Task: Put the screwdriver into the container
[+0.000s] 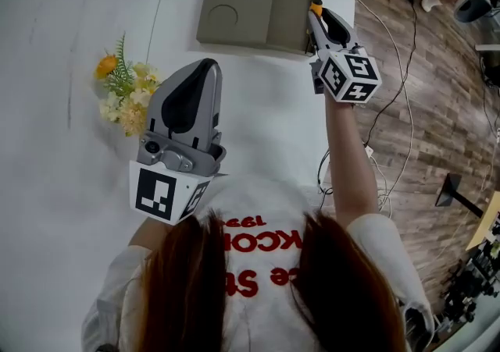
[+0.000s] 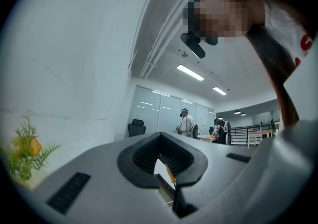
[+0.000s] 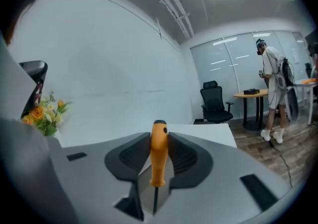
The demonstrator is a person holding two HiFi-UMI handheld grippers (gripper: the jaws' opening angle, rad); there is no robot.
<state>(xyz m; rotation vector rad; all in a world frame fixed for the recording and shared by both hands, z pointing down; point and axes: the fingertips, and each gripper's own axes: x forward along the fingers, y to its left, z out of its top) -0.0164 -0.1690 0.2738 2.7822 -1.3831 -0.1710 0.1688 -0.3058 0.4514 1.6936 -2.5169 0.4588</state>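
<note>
Right gripper (image 1: 316, 19) clamps an orange-handled screwdriver (image 3: 158, 156) over the olive-grey plastic container (image 1: 234, 8), seemingly poised to drop; left gripper (image 1: 205, 68) rests, jaws together.

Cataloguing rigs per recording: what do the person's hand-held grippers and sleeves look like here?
The left hand-held gripper and right hand-held gripper have grey tapered shells with ribbed black pads inside the jaws. Each carries a white cube with black square markers. The person wears a white short-sleeved shirt with red print.

Yellow flowers (image 1: 125, 97) on the white table (image 1: 55, 225)
</note>
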